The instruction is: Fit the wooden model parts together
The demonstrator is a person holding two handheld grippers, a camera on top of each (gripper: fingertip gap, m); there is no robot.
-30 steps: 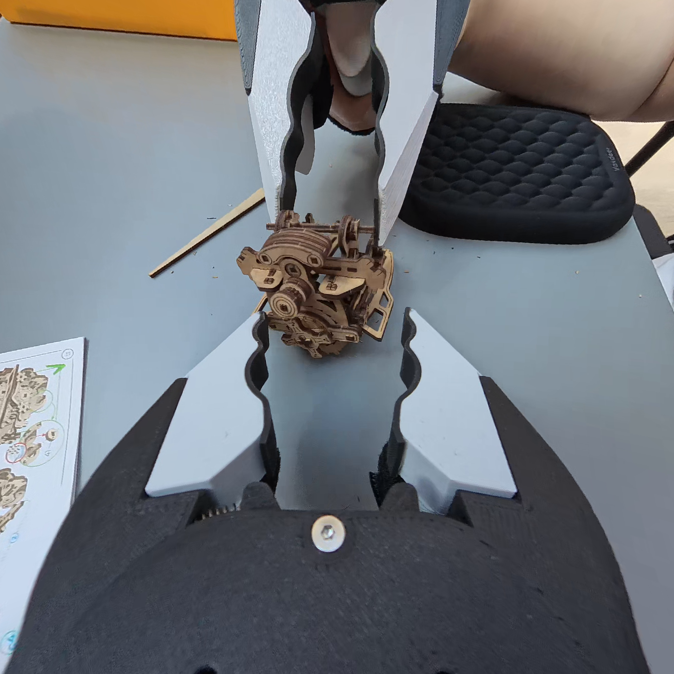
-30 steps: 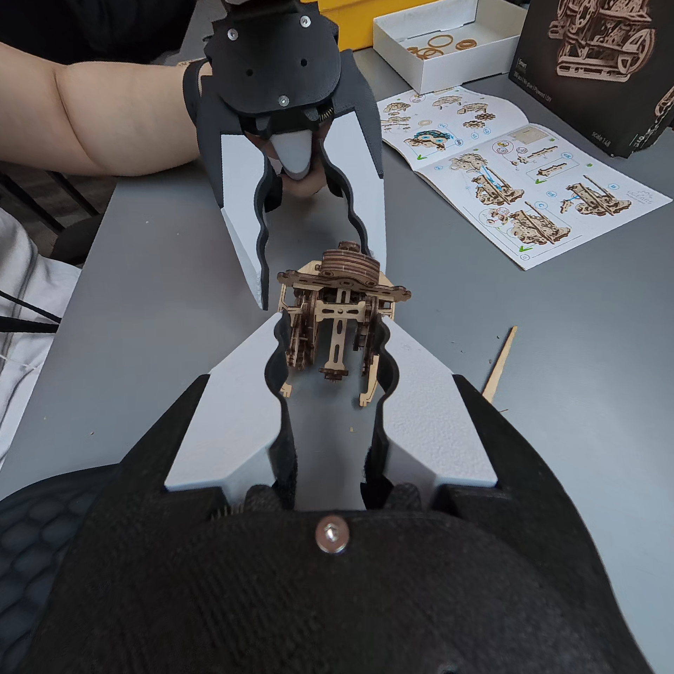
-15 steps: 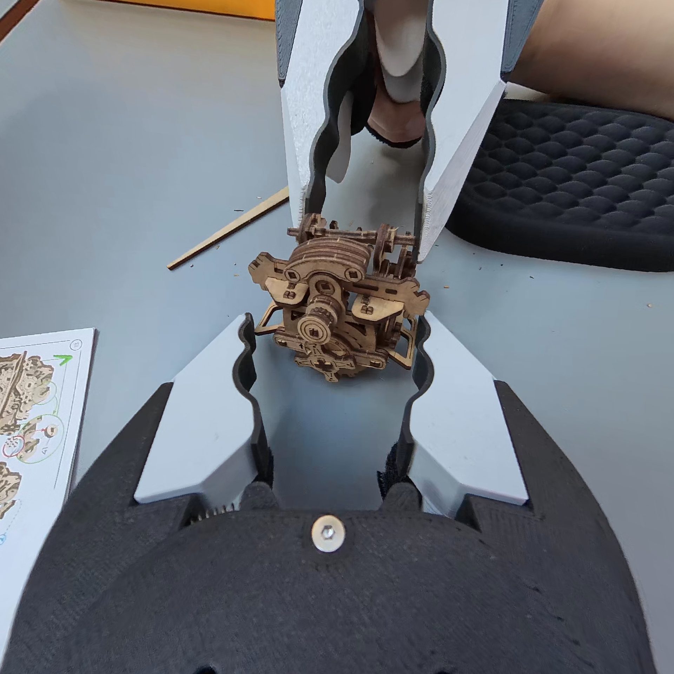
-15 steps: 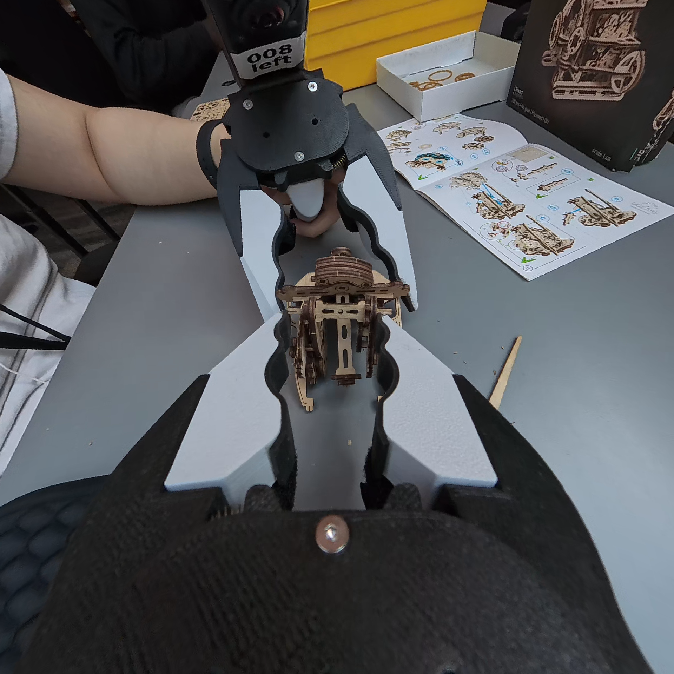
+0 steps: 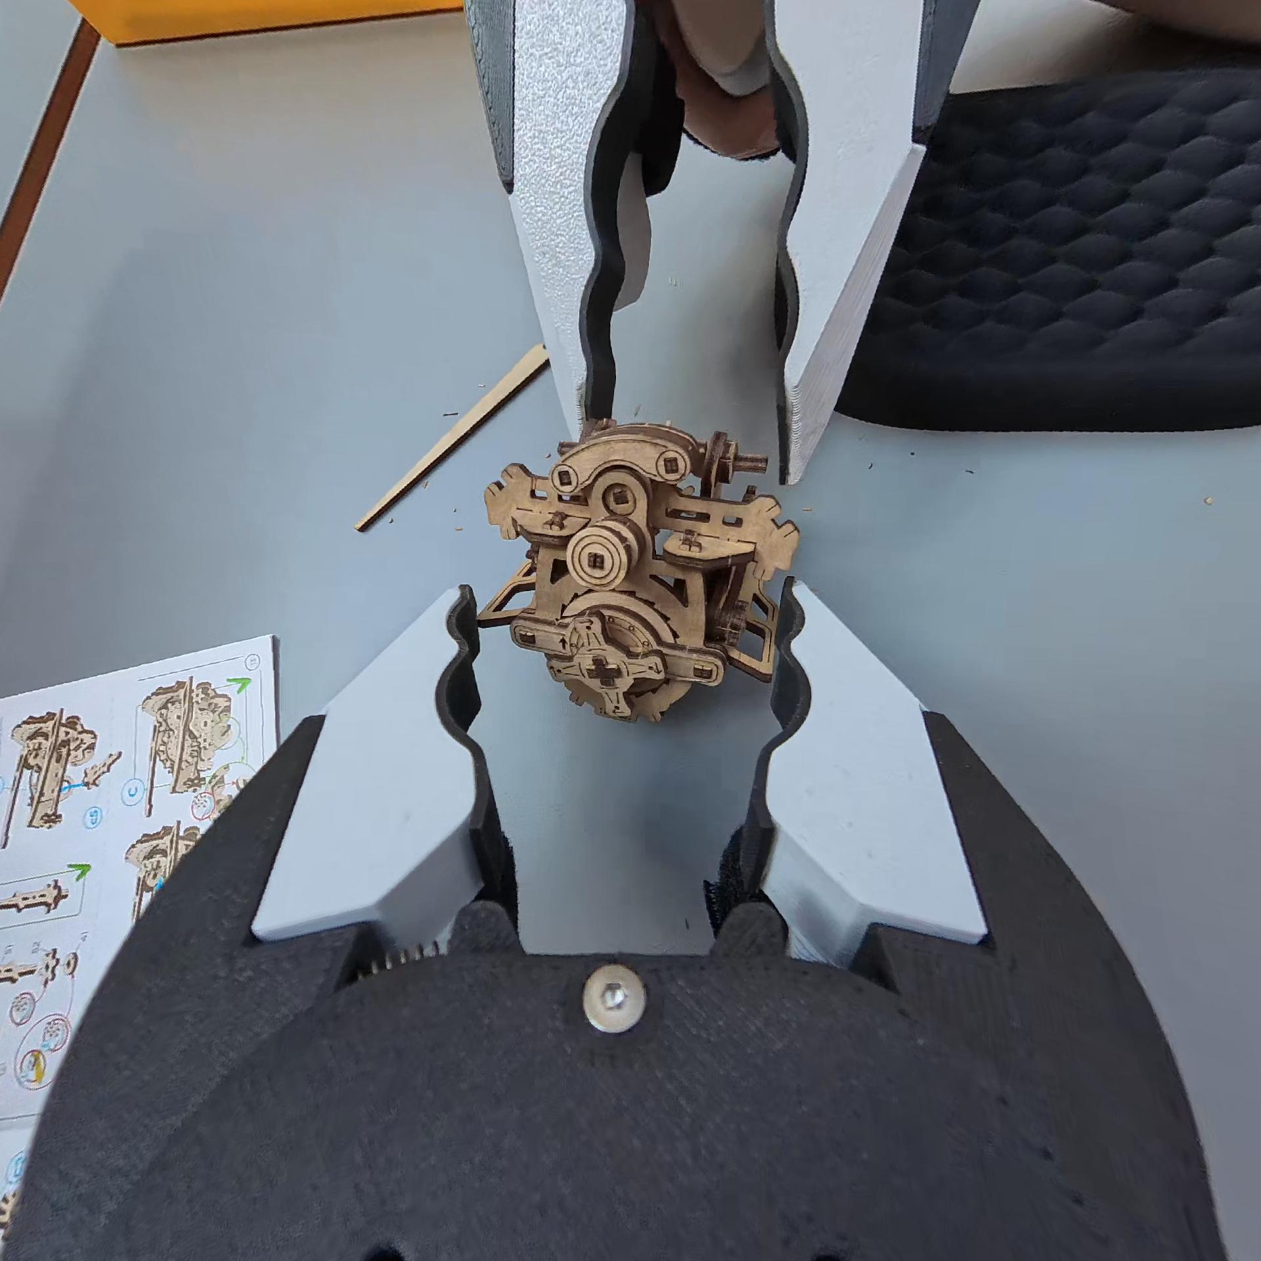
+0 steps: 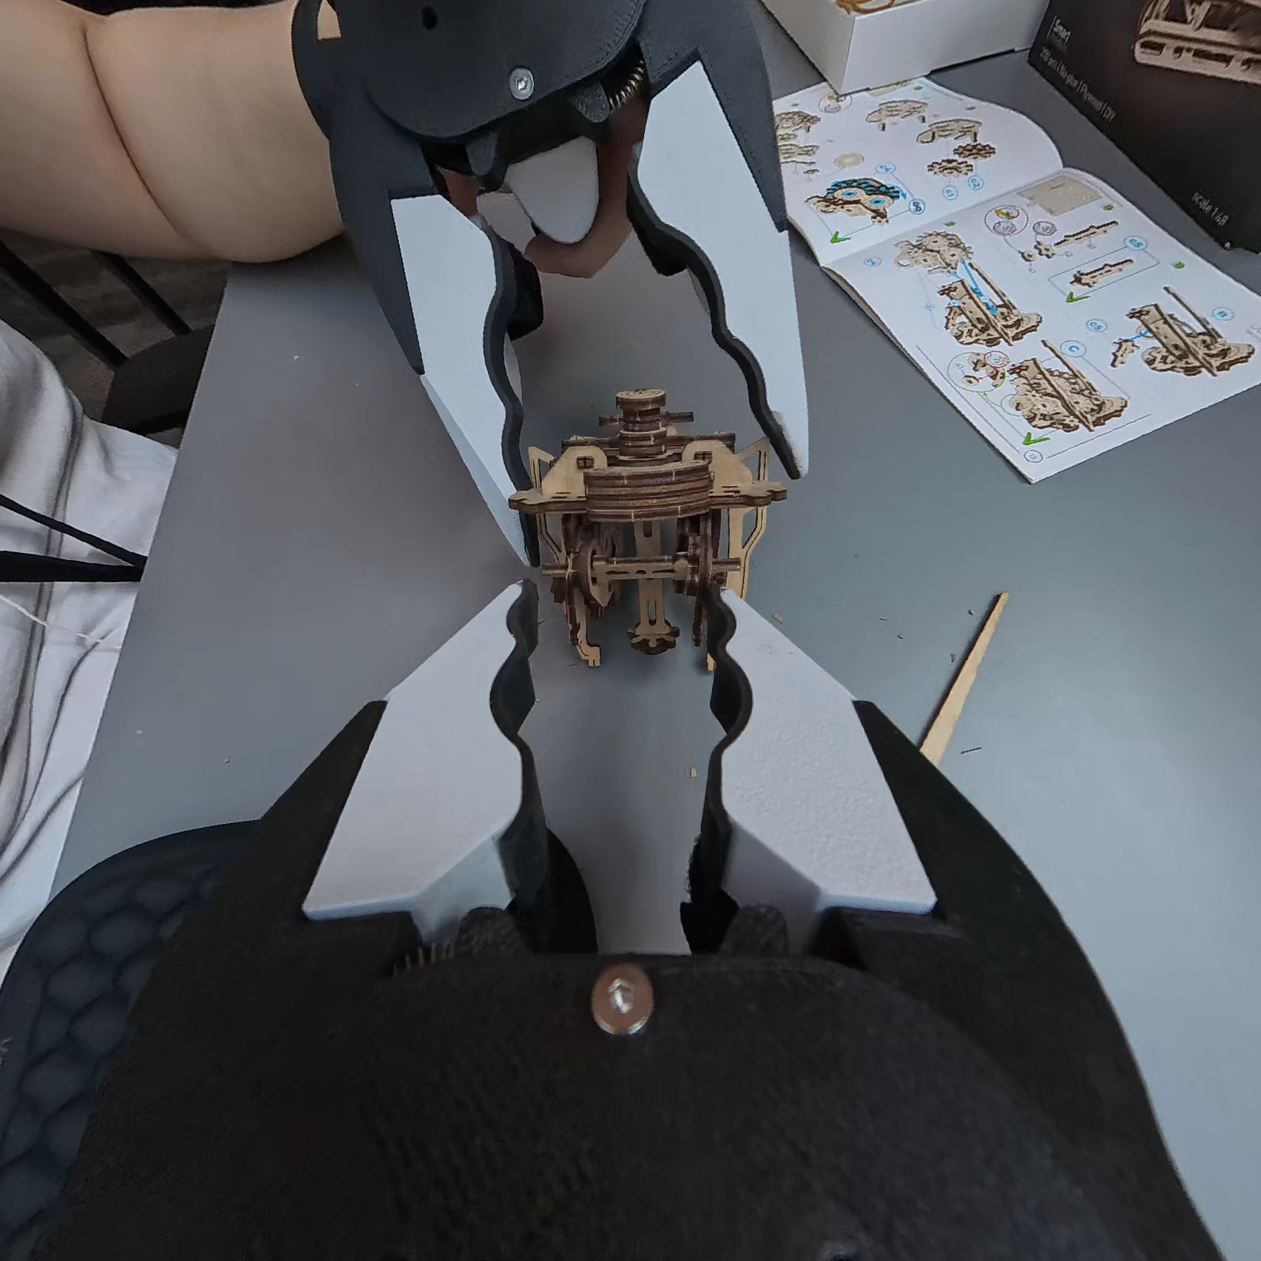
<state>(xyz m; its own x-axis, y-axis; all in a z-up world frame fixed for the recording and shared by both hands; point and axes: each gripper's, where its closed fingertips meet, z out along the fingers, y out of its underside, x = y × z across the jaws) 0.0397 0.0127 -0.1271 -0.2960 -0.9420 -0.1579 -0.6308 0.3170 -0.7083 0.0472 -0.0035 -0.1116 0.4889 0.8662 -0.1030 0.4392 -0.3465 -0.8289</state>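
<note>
The wooden model (image 5: 634, 580), a small laser-cut gear assembly, sits between both grippers on the grey table (image 5: 239, 307). My left gripper (image 5: 628, 590) is open, with its fingers either side of the model's front, close to its frame. My right gripper (image 6: 621, 590) comes from the opposite side and is shut on the model (image 6: 641, 512) at its rear gear axle. The right gripper also shows in the left wrist view (image 5: 692, 447), at the model's back. The left gripper shows in the right wrist view (image 6: 658, 512), flanking the model's top plate.
An open instruction booklet (image 6: 1023, 286) lies on the table and also shows in the left wrist view (image 5: 123, 785). A thin wooden stick (image 5: 450, 440) lies nearby. A black honeycomb cushion (image 5: 1092, 259), a white box (image 6: 921, 41), a dark model box (image 6: 1160, 102) and a person's forearm (image 6: 191, 157) are around.
The left gripper has moved in and opened wider, so its fingers now flank the model. The model has tipped upright, its front face turned toward the left camera.
</note>
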